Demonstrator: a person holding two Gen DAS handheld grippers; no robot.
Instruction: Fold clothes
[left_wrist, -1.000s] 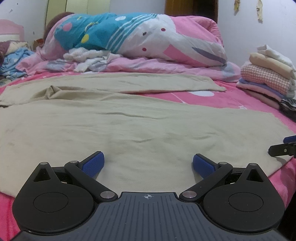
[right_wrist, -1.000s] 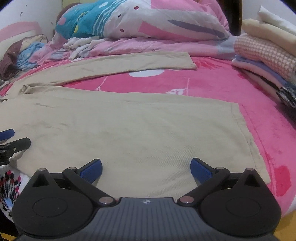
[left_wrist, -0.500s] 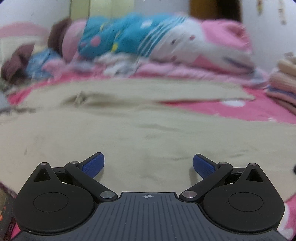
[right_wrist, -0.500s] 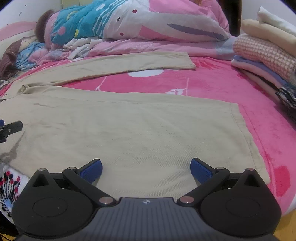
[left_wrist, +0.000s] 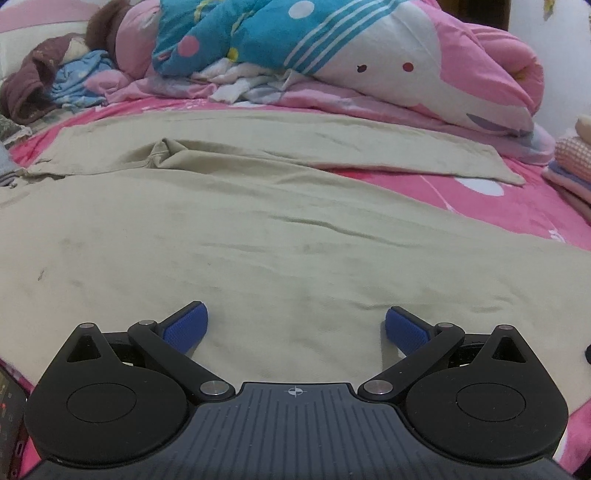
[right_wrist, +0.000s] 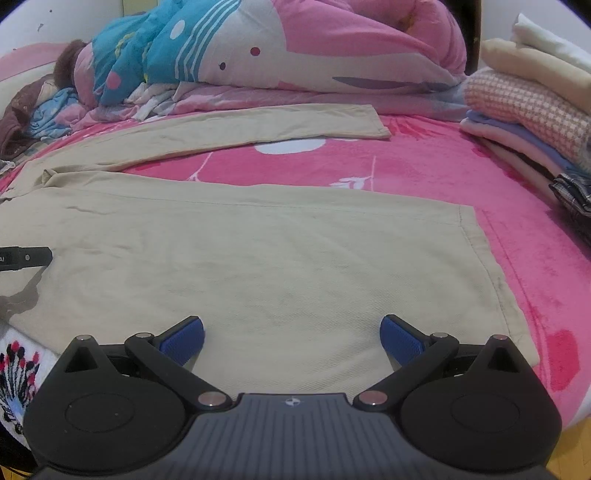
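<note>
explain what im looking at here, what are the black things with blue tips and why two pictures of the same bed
Those black things are handheld grippers: a person holds one in each hand, and each carries a wide-angle camera looking forward along its two blue-padded jaws. One picture is from the left gripper, the other from the right gripper, so you see the same bed from two spots. Both stand wide open and hold nothing. On the pink bedspread lie beige trousers, spread flat with the legs apart, ready for folding. Behind them is a bundled quilt, and at the right a stack of folded clothes. The left gripper's tip shows at the right view's left edge.
</note>
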